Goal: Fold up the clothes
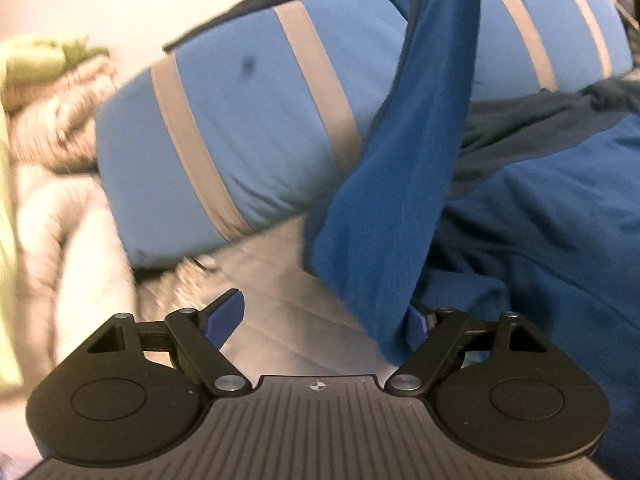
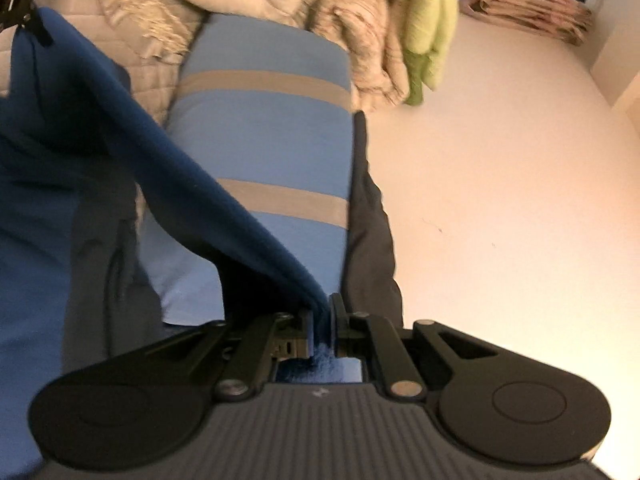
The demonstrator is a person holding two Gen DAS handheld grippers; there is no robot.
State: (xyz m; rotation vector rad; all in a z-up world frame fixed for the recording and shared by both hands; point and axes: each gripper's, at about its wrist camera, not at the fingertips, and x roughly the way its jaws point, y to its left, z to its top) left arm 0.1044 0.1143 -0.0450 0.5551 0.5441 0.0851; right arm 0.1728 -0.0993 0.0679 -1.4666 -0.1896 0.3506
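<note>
Right wrist view: right hand-held gripper [image 2: 320, 332] pinches blue garment [image 2: 120, 128]; left hand-held gripper [image 1: 324, 316] spread wide; no legible writing.

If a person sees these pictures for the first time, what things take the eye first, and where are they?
First comes the dark blue garment, stretched up from the bedding and pinched in the shut right gripper. Behind it lies a light blue pillow with grey-brown stripes. The left gripper stands open near the hanging cloth, and a lime green cloth sits on the beige pile beyond the pillow.
</note>
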